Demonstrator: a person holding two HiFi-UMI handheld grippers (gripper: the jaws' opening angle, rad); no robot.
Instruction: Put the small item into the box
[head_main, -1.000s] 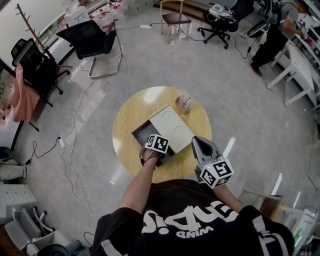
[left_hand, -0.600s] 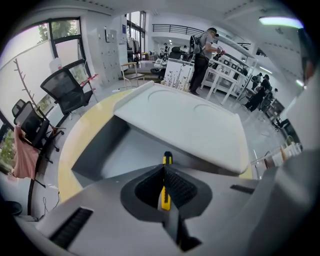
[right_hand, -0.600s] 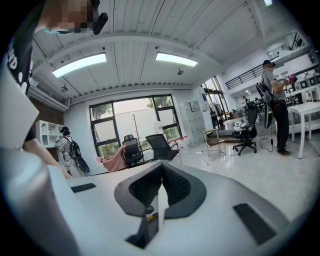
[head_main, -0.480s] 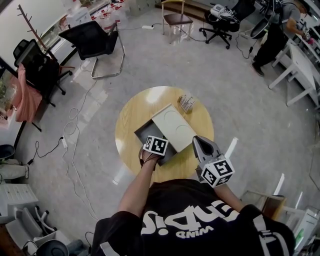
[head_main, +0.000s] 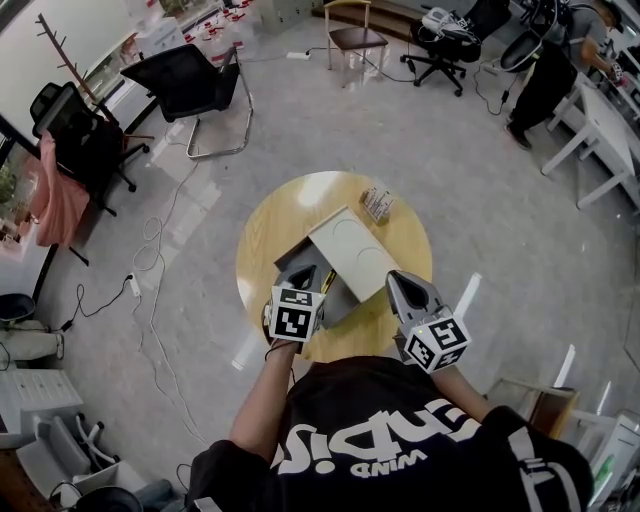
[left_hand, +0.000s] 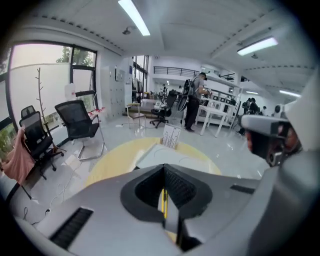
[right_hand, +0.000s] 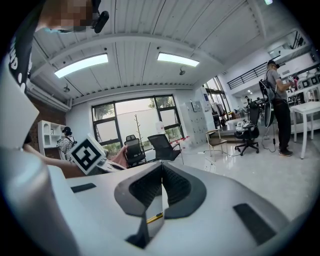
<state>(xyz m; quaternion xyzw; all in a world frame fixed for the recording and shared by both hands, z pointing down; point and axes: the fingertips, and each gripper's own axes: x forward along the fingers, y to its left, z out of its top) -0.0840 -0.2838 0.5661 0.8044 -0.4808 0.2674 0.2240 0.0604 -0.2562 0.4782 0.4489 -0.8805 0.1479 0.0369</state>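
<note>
— Where do we see the small item (head_main: 375, 205)?
— Near the table's (head_main: 270, 230) far edge, just beside the far corner of the white lid (head_main: 352, 253), outside the box (head_main: 342, 296).
— And our tools?
— Both clenched on nothing. Our left gripper (head_main: 310, 262) hangs over the box by the near edge; our right gripper (head_main: 398, 282) is over the near right edge, beside the lid.

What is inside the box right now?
Only a dark sliver of the box shows, with nothing visible in it. The white lid covers its far-right side and the left gripper hides the near-left, so the rest cannot be checked.
</note>
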